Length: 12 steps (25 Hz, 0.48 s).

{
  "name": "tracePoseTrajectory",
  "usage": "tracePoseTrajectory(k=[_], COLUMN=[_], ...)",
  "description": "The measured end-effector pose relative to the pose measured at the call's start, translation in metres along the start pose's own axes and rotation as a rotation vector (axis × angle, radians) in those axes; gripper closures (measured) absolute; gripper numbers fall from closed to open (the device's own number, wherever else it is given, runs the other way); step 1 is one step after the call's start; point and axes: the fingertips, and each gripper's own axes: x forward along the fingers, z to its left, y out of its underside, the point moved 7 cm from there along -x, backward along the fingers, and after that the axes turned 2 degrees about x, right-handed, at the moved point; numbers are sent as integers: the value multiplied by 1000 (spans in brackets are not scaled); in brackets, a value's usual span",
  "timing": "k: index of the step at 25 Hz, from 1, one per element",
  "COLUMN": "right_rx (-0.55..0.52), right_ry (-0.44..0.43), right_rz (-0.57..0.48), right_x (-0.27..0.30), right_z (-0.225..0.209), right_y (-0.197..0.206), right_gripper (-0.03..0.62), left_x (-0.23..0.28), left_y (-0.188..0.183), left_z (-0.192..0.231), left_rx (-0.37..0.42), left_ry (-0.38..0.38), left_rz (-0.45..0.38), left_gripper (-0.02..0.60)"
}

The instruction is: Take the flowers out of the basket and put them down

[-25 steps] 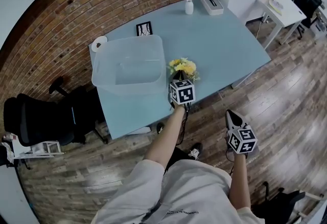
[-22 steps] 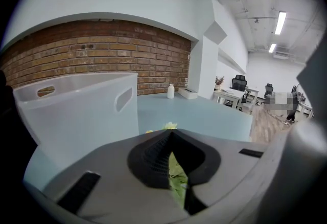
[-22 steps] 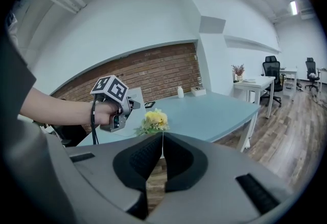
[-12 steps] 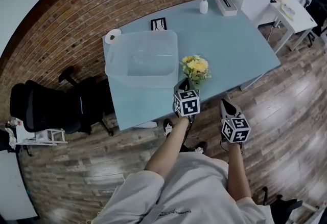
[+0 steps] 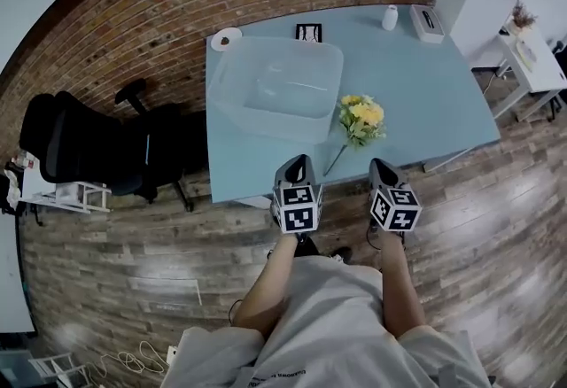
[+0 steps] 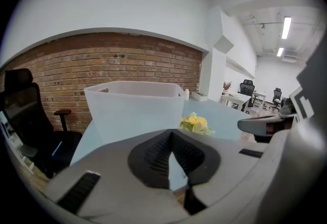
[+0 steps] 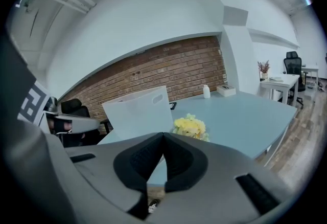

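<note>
The yellow flowers (image 5: 361, 119) lie on the pale blue desk (image 5: 434, 103), outside the translucent basket (image 5: 282, 85) and just beside its right-hand wall. Their thin stem points toward the desk's near edge. The left gripper (image 5: 294, 166) hangs at that near edge with its jaws closed together and nothing between them. The right gripper (image 5: 383, 168) is level with it, its jaws likewise pressed tip to tip and empty. Both are clear of the flowers. A black chair (image 5: 71, 143) stands left of the desk.

No text, label or number is legible anywhere.
</note>
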Motion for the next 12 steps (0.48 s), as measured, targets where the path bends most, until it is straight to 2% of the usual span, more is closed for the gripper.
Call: tracePoseTrajectory(k=[5,12], right_rx=[-14,-41], right_ry=[15,38], right_rz=[24,19], right_x=[-1,-8], right_z=[3,1], right_y=[7,10], right_gripper=[602,602], left_x=[-20,-20], left_y=[11,18], left_z=[7,1], left_rx=[-31,-52], left_ry=[13,47], left_rz=[14,7], left_gripper=[565,565])
